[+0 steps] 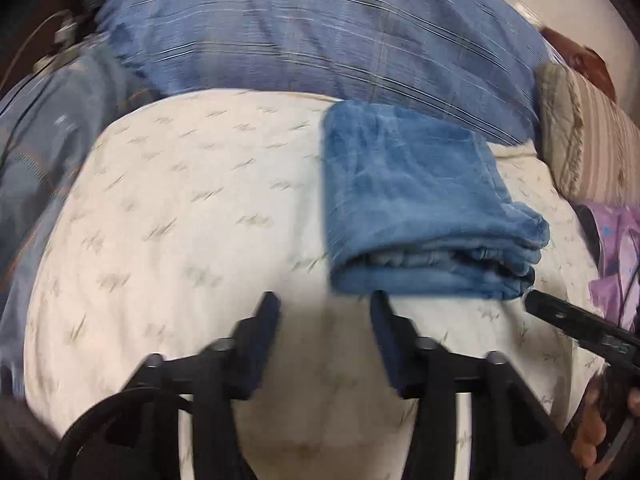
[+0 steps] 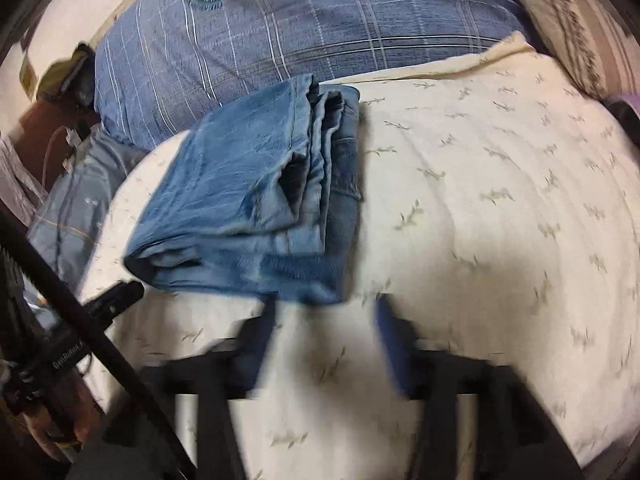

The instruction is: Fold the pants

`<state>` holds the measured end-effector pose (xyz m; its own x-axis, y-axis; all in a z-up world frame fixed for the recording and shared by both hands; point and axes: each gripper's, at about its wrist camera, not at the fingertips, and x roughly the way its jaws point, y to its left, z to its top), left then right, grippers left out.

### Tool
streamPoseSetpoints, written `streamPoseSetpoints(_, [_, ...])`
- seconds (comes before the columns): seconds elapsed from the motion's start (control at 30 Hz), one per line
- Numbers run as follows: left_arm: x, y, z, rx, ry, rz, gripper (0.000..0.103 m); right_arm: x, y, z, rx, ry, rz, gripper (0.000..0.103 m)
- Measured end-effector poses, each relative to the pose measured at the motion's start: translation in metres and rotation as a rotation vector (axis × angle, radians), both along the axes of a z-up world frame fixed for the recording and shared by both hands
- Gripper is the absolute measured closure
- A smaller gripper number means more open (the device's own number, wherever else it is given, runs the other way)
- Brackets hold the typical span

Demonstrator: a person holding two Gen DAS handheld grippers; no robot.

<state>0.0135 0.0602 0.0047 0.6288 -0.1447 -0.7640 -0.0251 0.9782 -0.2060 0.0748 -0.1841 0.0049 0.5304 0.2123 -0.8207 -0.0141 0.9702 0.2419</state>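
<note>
The pants (image 1: 416,208) lie as a thick blue denim bundle on the cream sheet (image 1: 180,208), their far end up against the blue plaid pillow (image 1: 320,32) and their rounded, layered near end facing me. Measured from the pants, my left gripper (image 1: 324,316) sits just off that near end, slightly toward the bundle's left corner, and my right gripper (image 2: 324,312) sits just off the same end toward its other corner; in the left camera the right one's black finger pokes in beside the bundle's near right corner. The bundle's long axis seems to run away from me toward the pillow, though blur and lens bend make that a loose reading. Both grippers look about equally near, each just short of the denim; whether a fingertip brushes the edge I cannot tell. My left fingers (image 1: 266,320) stand well apart and hold nothing, only sheet between them. My right fingers (image 2: 386,328) are likewise spread wide with nothing in them. Judging by the stacked layers, the folding looks largely done, so any coming move would be a light press or squaring of the near end, straight ahead from both hands.
</note>
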Motion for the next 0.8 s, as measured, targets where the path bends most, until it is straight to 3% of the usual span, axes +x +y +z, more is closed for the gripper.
streamPoseSetpoints(0.07, [-0.014,-0.002,-0.004,0.0,0.035,0.021,0.051,-0.012,-0.001,0.0,0.035,0.004,-0.01,0.031])
streamPoseSetpoints(0.17, [-0.03,-0.016,-0.005,0.082,0.036,0.018,0.051,-0.028,0.005,-0.007,0.077,0.046,0.008,0.031])
streamPoseSetpoints(0.33, [-0.042,-0.045,-0.001,0.24,-0.01,-0.014,0.048,-0.033,0.022,-0.012,-0.016,0.054,0.037,0.028])
streamPoseSetpoints(0.53, [-0.046,-0.048,0.0,0.268,-0.018,0.004,0.047,-0.033,0.023,-0.011,-0.054,0.039,0.032,0.028])
streamPoseSetpoints(0.8, [-0.058,-0.043,0.013,0.257,-0.103,0.032,0.044,-0.05,0.025,0.018,-0.059,-0.13,-0.004,0.024])
